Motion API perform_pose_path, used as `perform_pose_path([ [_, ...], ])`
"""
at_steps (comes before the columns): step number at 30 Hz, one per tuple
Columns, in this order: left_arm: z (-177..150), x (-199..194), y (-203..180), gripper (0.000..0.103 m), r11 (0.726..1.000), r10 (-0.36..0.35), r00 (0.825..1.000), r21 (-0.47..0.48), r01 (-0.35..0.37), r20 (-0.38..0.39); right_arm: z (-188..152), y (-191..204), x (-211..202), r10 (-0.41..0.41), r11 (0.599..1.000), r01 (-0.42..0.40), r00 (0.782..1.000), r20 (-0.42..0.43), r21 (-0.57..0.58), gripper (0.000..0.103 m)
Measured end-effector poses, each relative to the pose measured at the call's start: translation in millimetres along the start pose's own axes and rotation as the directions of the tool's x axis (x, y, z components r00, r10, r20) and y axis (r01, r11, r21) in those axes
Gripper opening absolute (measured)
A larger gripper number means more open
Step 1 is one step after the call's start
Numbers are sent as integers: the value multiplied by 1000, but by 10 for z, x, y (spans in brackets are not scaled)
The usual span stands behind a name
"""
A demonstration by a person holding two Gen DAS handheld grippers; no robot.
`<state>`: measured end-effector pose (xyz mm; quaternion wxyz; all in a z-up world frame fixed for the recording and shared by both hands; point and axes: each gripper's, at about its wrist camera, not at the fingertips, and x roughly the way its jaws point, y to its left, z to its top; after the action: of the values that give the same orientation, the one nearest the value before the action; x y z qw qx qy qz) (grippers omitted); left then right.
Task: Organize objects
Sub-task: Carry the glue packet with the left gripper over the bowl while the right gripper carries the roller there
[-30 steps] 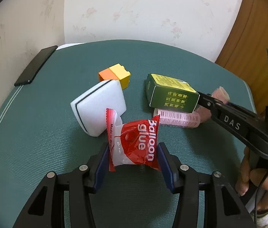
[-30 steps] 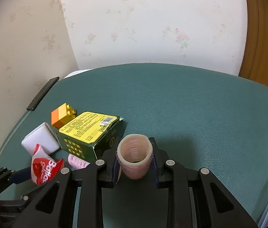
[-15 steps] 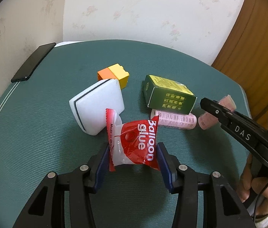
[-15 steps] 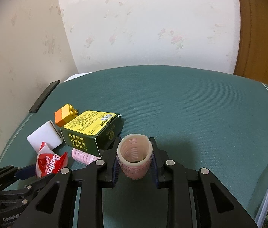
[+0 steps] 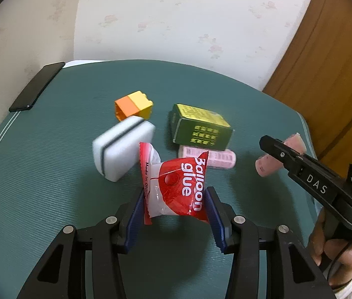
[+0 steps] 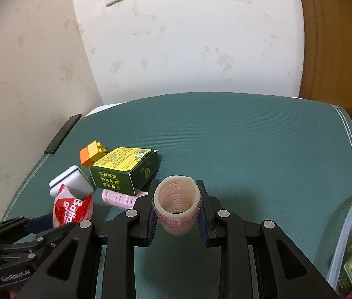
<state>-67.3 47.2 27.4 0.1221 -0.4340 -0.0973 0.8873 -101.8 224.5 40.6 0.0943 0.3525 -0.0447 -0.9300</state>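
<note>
My left gripper [image 5: 174, 191] is shut on a red and white "Balloon glue" packet [image 5: 178, 186], held just above the green mat [image 5: 51, 174]; the packet also shows in the right wrist view [image 6: 72, 210]. My right gripper [image 6: 177, 184] is shut on a pink hair roller [image 6: 177, 204], open end up, clear of the mat. In the left wrist view that roller [image 5: 266, 168] hangs right of the pile, beside the black right finger [image 5: 275, 149]. A second pink roller [image 5: 215, 155] lies against a green and yellow box [image 5: 200, 129].
A white sponge with a black stripe [image 5: 121, 149] and an orange-yellow brick [image 5: 133, 104] lie left of the box. A black phone [image 5: 37, 87] rests on the mat's far left edge. A clear plastic tub [image 6: 350, 229] holding a green box stands at the near right. A person's hand [image 5: 335, 249] grips the right tool.
My right gripper has carried its roller away from the green box, to the right and a little up; the plastic tub has come into view. The left gripper keeps its hold on the packet.
</note>
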Motion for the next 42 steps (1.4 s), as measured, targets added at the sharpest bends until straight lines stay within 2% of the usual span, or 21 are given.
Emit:
perform_pose_path([
  [17,-41,-76,-183,51,996,-83,996,14,83,8,-166,-188,-304,-30,998,28,999,27,62,28],
  [30,-80,-73,-339,51,994,-96,995,59,95,8,-274,-347,-559,-59,993,51,996,74,108,28],
  [42,-174,-141,-599,51,984,-142,990,108,140,13,-449,-624,-942,-84,979,60,989,122,192,28],
])
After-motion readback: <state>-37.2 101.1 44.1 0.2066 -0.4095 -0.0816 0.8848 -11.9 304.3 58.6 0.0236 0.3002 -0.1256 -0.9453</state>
